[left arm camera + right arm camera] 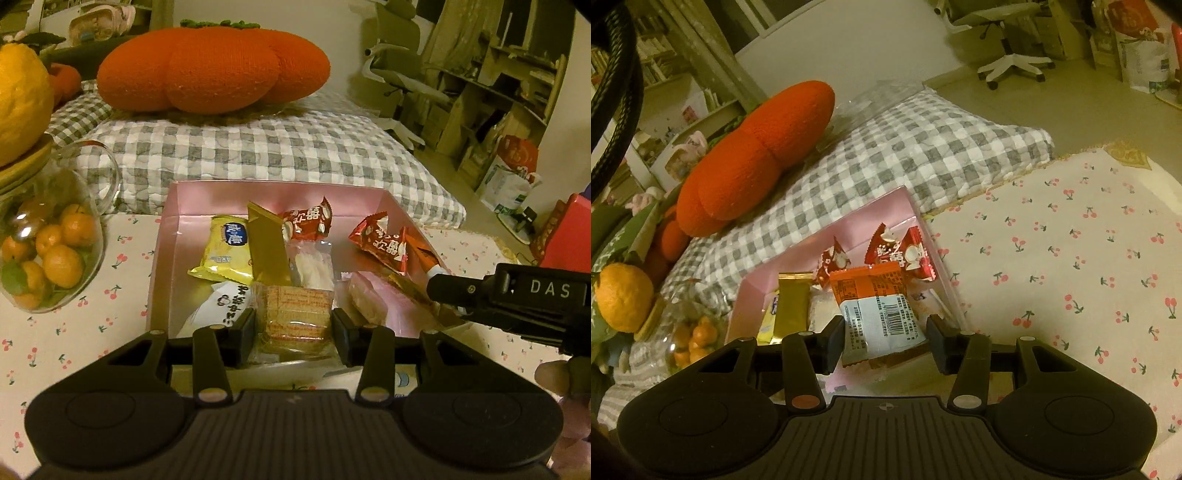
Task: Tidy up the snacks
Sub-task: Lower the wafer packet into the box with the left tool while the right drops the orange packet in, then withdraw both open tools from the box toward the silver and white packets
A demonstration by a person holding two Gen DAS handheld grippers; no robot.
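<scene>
Over the glossy pink box (pixel 173 236), left tool (pixel 295 328) straddles clear-wrapped wafers (pixel 299 314).

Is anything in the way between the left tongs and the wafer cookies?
No. The clear-wrapped tan wafer biscuit pack already sits right between the open left tongs, inside the pink cardboard box; nothing visible blocks it.

Open pink box (pixel 168 258) on cherry-print cloth, holding yellow packet (pixel 225 251), upright gold packet (pixel 267 247), red candies (pixel 380 243), wafer pack (pixel 295 314)
</scene>
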